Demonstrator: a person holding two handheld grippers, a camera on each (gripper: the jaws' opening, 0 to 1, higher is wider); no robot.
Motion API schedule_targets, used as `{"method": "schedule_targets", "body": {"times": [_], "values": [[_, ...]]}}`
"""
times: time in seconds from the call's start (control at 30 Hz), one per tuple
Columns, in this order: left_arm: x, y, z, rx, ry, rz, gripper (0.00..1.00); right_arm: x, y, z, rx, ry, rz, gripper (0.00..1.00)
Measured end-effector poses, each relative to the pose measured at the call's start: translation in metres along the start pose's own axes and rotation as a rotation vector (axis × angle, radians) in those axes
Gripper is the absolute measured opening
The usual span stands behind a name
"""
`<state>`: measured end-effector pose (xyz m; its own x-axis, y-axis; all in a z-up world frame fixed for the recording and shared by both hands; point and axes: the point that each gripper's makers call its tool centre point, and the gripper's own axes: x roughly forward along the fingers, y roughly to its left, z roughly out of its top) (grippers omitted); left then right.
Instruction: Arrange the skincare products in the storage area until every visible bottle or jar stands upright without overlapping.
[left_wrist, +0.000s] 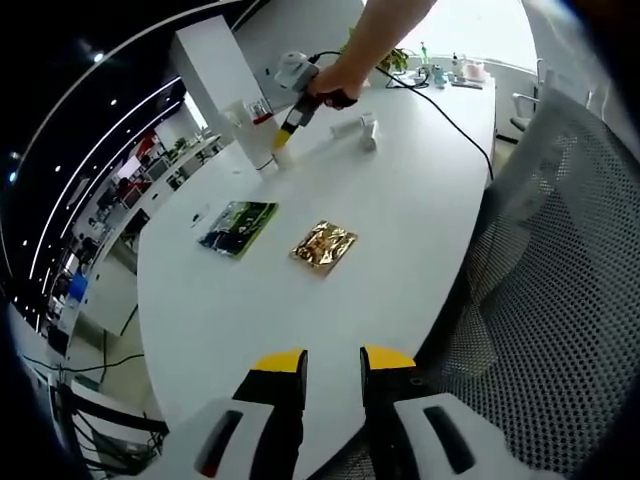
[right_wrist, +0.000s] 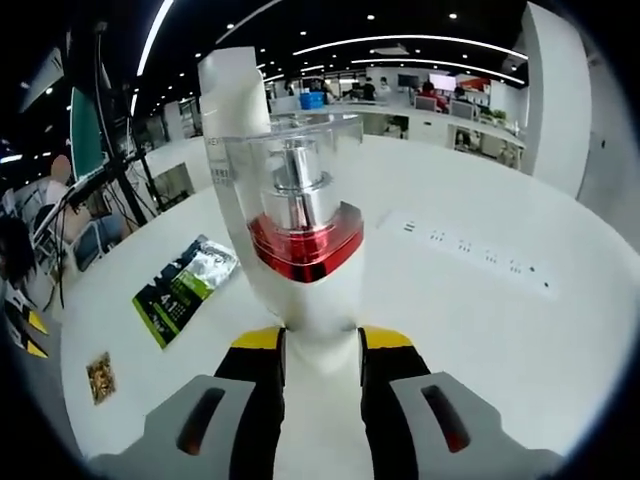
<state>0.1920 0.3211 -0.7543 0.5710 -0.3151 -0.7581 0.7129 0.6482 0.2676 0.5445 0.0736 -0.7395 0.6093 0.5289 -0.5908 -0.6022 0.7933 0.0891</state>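
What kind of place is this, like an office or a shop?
Most likely an open-plan office. The work is on a long white table with a mesh office chair beside it, power sockets are set into the tabletop, and rows of desks run under strip ceiling lights.

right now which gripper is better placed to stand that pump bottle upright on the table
Right. The right gripper is already shut on the pump bottle over the table; the left gripper hangs open near the table edge.

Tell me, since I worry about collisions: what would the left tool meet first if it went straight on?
Probably the gold packet, lying flat past bare table; depth is unclear, so the left tool might pass above it.
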Motion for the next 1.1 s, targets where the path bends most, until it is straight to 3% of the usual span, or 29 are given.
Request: {"method": "schedule_targets", "body": {"times": [0.1, 0.23, 0.33, 0.47, 0.57, 0.67, 0.87, 1.0, 1.1], "values": [[0.000, 0.001, -0.001, -0.004, 0.000, 0.005, 0.22, -0.006, -0.005, -0.003, 0.033, -0.002, -0.025, 0.34], [-0.001, 0.001, 0.002, 0.000, -0.011, 0.008, 0.22, -0.022, -0.002, -0.002, 0.095, -0.055, -0.037, 0.37], [-0.001, 0.002, 0.003, 0.004, -0.016, 0.012, 0.22, -0.056, 0.021, 0.013, 0.195, -0.164, -0.039, 0.40], [-0.001, 0.000, 0.003, 0.013, -0.017, 0.004, 0.22, -0.094, 0.050, 0.027, 0.374, -0.332, 0.046, 0.47], [-0.001, -0.002, 0.005, 0.019, -0.023, -0.004, 0.22, -0.121, 0.064, 0.026, 0.440, -0.378, 0.070, 0.54], [0.000, -0.003, 0.004, 0.035, -0.017, -0.009, 0.22, -0.146, 0.069, 0.012, 0.442, -0.383, 0.058, 0.54], [0.002, -0.004, 0.001, 0.042, 0.000, -0.011, 0.22, -0.175, 0.069, -0.032, 0.499, -0.357, 0.005, 0.54], [0.003, -0.009, 0.001, 0.063, 0.006, -0.025, 0.22, -0.181, 0.073, -0.056, 0.525, -0.332, -0.010, 0.54], [0.004, -0.011, 0.001, 0.087, 0.012, -0.029, 0.22, -0.182, 0.079, -0.078, 0.514, -0.277, -0.017, 0.52]]}}
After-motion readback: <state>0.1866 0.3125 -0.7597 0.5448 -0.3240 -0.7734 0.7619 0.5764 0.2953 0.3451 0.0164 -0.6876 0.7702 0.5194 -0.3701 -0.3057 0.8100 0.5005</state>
